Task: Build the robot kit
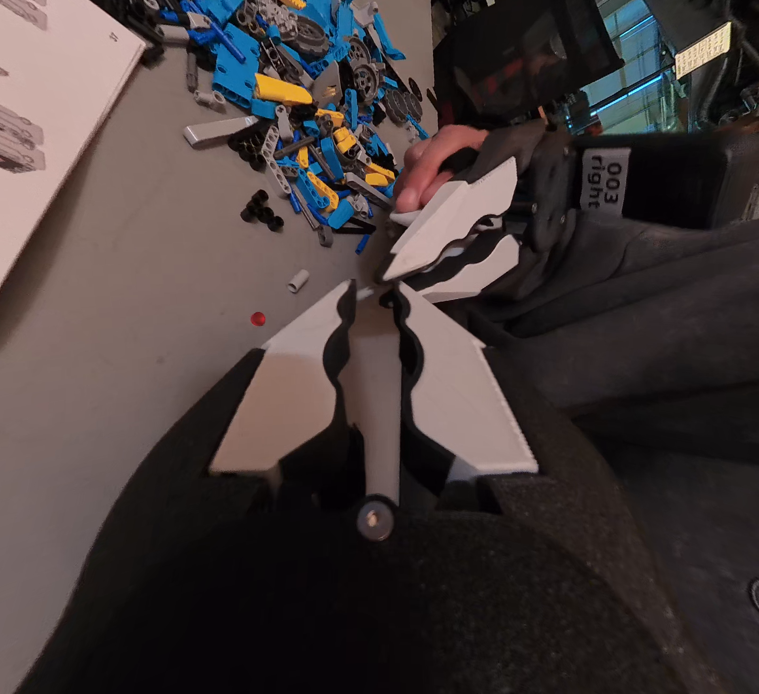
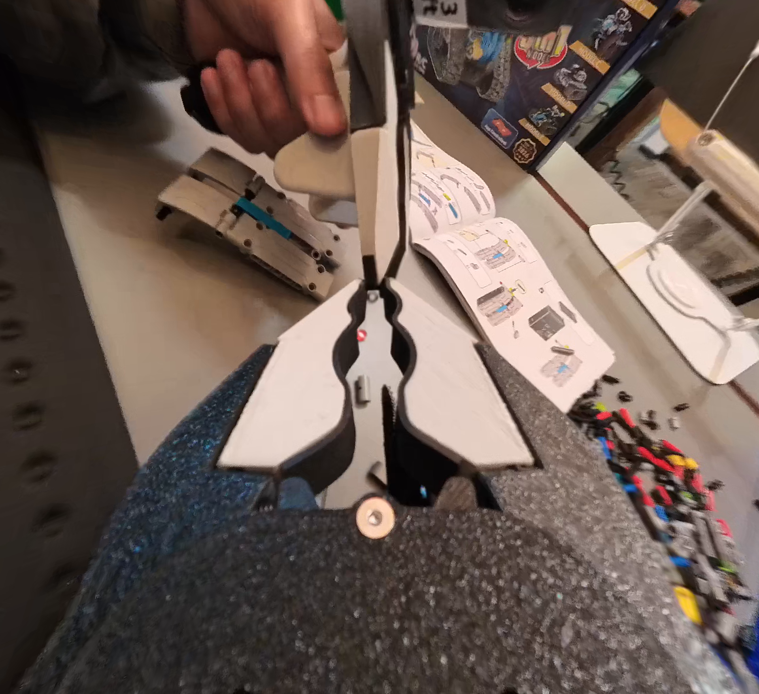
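My left gripper (image 1: 374,289) and my right gripper (image 2: 374,285) meet tip to tip just above the grey table (image 1: 143,304). Each is nearly shut, and a small grey piece (image 1: 365,293) sits between the tips; it also shows in the right wrist view (image 2: 373,296). In the left wrist view the right gripper (image 1: 384,278) comes in from the right, held by a hand (image 1: 431,165). In the right wrist view the left gripper (image 2: 380,275) comes down from above, held by a hand (image 2: 263,58). A loose grey connector (image 1: 298,280) and a red round stud (image 1: 258,319) lie on the table below.
A pile of blue, yellow, grey and black building pieces (image 1: 287,58) lies beyond the grippers and also shows at the right (image 2: 677,510). An open instruction booklet (image 2: 513,284), a grey assembled block (image 2: 254,222), a dark printed box (image 2: 575,58) and a white stand base (image 2: 677,304) are on the table. My left and right fingertips are right by each other. My left tips are roughly 7 cm from the loose grey connector (image 1: 298,280). My right wrist view (image 2: 366,387) looks at it from another angle.
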{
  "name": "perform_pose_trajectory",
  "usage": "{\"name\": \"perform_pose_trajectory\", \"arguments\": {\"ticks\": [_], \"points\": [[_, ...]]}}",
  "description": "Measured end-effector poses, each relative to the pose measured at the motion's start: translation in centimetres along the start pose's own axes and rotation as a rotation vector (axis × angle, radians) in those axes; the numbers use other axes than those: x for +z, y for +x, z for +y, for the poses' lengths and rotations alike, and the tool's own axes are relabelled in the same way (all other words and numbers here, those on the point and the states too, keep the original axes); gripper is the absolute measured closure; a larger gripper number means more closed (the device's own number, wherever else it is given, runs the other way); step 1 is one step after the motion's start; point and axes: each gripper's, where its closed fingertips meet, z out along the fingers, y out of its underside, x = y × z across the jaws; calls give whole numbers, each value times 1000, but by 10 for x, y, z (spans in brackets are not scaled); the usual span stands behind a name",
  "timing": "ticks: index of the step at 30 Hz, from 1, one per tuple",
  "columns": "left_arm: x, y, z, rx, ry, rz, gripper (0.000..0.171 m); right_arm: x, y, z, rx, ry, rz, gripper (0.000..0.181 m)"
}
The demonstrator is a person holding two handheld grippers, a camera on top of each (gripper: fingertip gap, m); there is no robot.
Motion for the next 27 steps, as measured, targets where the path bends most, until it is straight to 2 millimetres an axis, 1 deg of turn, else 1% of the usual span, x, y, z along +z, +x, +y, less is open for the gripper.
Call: {"name": "perform_pose_trajectory", "arguments": {"ticks": [1, 2, 4, 6, 7, 8, 10, 11, 13, 15, 16, 17, 18, 19, 20, 22, 24, 26, 27], "points": [[-2, 0, -2, 12, 15, 0, 149, -2, 1, -4, 55, 28, -27, 175], [-4, 3, -5, 27, 36, 8, 147, -3, 2, -8, 112, 59, -55, 175], [-6, 8, -8, 48, 66, 24, 148, -6, 2, -14, 198, 112, -108, 175], [-8, 12, -6, 55, 76, 31, 148, -8, -1, -18, 231, 140, -148, 176], [-9, 11, -6, 52, 83, 21, 148, -7, -1, -16, 220, 133, -143, 176], [-12, 9, -8, 54, 97, 7, 148, -6, 2, -11, 198, 106, -113, 181], [-25, -3, -13, 64, 145, -65, 147, -7, 10, 2, 136, 53, -45, 181], [-33, -14, -15, 82, 167, -136, 147, -9, 16, 10, 125, 13, -18, 174], [-44, -32, -15, 136, 181, -271, 147, -11, 25, 32, 159, -104, -10, 169], [-48, -43, -12, 184, 174, -372, 147, -16, 22, 51, 188, -213, -79, 166], [-48, -47, -11, 217, 161, -421, 148, -21, 30, 62, 181, -269, -41, 164], [-49, -51, -10, 256, 151, -475, 150, -26, 38, 69, 175, -295, -13, 163], [-51, -55, -10, 297, 136, -527, 151, -28, 39, 72, 203, -302, -34, 163], [-52, -59, -9, 332, 114, -569, 151, -27, 37, 73, 261, -308, -69, 158], [-52, -61, -8, 359, 96, -598, 151, -22, 41, 74, 316, -314, -68, 157], [-49, -62, -6, 398, 74, -611, 151, -7, 40, 70, 364, -318, -110, 155], [-45, -60, -3, 426, 52, -606, 152, 7, 42, 72, 342, -366, -122, 153], [-45, -59, -1, 445, 42, -611, 152, 14, 44, 78, 305, -430, -126, 154], [-45, -59, 0, 452, 42, -612, 153, 16, 49, 79, 288, -434, -97, 155]]}}
